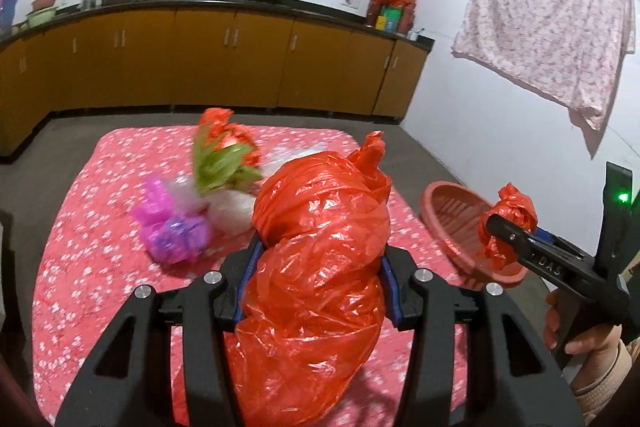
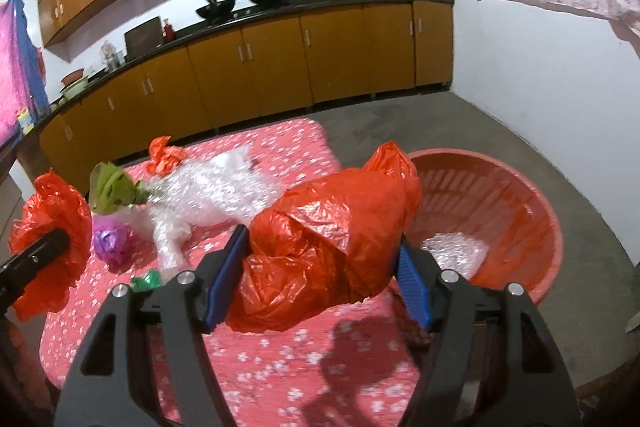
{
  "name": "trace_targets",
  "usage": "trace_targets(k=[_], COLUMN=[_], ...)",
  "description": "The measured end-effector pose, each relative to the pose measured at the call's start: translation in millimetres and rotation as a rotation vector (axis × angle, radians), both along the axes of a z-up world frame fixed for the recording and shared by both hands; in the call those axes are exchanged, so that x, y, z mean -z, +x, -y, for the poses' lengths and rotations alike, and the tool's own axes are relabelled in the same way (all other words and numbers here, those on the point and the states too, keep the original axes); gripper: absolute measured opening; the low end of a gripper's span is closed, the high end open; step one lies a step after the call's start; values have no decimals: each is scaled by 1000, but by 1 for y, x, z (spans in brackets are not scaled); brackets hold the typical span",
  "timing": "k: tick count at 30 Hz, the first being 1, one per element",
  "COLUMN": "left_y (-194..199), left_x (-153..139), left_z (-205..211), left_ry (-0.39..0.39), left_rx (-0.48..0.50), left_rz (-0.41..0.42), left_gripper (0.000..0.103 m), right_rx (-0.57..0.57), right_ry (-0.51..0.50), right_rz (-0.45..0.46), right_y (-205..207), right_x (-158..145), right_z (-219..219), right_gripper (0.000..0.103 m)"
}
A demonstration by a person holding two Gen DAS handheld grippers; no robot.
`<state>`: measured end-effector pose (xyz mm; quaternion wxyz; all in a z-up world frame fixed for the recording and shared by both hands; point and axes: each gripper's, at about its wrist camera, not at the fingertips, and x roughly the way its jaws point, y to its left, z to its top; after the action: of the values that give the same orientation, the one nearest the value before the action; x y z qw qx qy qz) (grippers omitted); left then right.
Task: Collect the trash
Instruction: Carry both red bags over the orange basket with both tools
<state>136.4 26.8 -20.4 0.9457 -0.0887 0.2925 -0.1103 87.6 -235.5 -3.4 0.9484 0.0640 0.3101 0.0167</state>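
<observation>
1. Your right gripper (image 2: pixel 320 259) is clenched on a crumpled red plastic bag (image 2: pixel 332 247), held above the table edge just beside the red basket (image 2: pixel 520 203). Carry it on over the rim before you let go, so that it drops inside rather than onto the concrete floor.
2. Your left gripper (image 1: pixel 316 267) is clamped around a second, bulkier red bag wad (image 1: pixel 320 267), raised over the flowered tablecloth (image 1: pixel 80 247). Keep it well apart from the other tool so the two bundles don't snag.
3. Release low over the basket; thin film is light and may drift or cling to the blue pads (image 2: pixel 414 287).
4. A piece of bubble wrap (image 2: pixel 456 247) already lies in the basket bottom, so aim beside it.
5. Still on the table, in my judgement next in line: a large bubble-wrap sheet (image 2: pixel 216 191), a green wrapper (image 2: pixel 112 191), a purple foil ball (image 2: pixel 112 243), another red scrap (image 2: pixel 164 155) and a small green bit (image 2: pixel 146 281).
6. Writing: the side of the right tool, seen from the left camera, reads "DAS" (image 1: pixel 550 265), perhaps part of a longer mark. Packages on the counter (image 1: pixel 390 15) carry print too small to read.
</observation>
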Motion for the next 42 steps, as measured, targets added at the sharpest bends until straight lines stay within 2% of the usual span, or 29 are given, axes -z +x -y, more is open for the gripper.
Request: trace_targets(k=[13, 22, 34, 42], left_y=[29, 54, 81, 104], left_x=[-7, -7, 1, 16], left_z=[74, 134, 200, 230], left_ry=[5, 2, 19, 26], left_rx=[140, 246, 375, 411], left_rz=[16, 11, 5, -33], left_gripper=[50, 50, 50, 50], right_rx=[134, 198, 263, 280], right_ry=[-11, -60, -34, -35], right_rz=[30, 51, 52, 44], right_y=[-15, -25, -10, 6], right_x=[-7, -6, 6, 17], right_z=[68, 102, 145, 152], right_gripper=[67, 67, 67, 67])
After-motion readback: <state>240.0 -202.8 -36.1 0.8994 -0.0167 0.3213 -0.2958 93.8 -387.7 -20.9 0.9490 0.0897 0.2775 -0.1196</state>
